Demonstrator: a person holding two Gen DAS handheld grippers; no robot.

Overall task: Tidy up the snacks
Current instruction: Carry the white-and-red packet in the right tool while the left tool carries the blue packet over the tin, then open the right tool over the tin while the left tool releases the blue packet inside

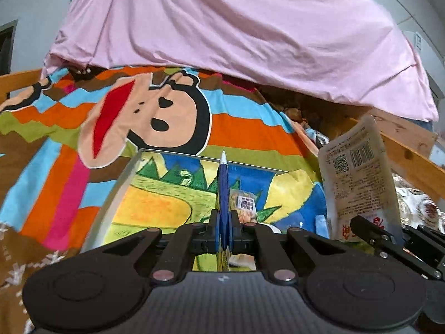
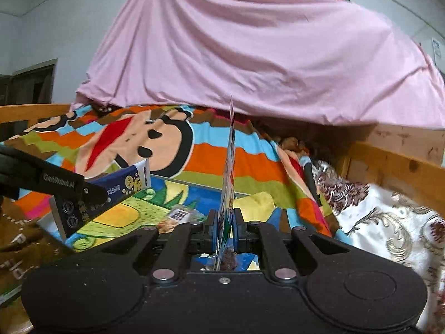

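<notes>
My left gripper (image 1: 224, 222) is shut on a dark blue snack packet (image 1: 223, 189), seen edge-on; the right wrist view shows the same packet (image 2: 125, 183) held above the tray's left side. My right gripper (image 2: 224, 222) is shut on a flat white snack pouch (image 2: 228, 172), seen edge-on; in the left wrist view its printed back (image 1: 356, 178) stands upright at the right. Both hover over a shallow tray (image 1: 122, 178) with a colourful cartoon lining. A small clear snack packet with a barcode (image 1: 244, 204) lies in the tray, also visible in the right wrist view (image 2: 179, 217).
The tray rests on a striped cartoon monkey blanket (image 1: 155, 117) on a wooden-framed bed (image 2: 395, 161). A pink sheet (image 1: 236, 27) hangs behind. A white and brown patterned quilt (image 2: 383, 217) lies at the right.
</notes>
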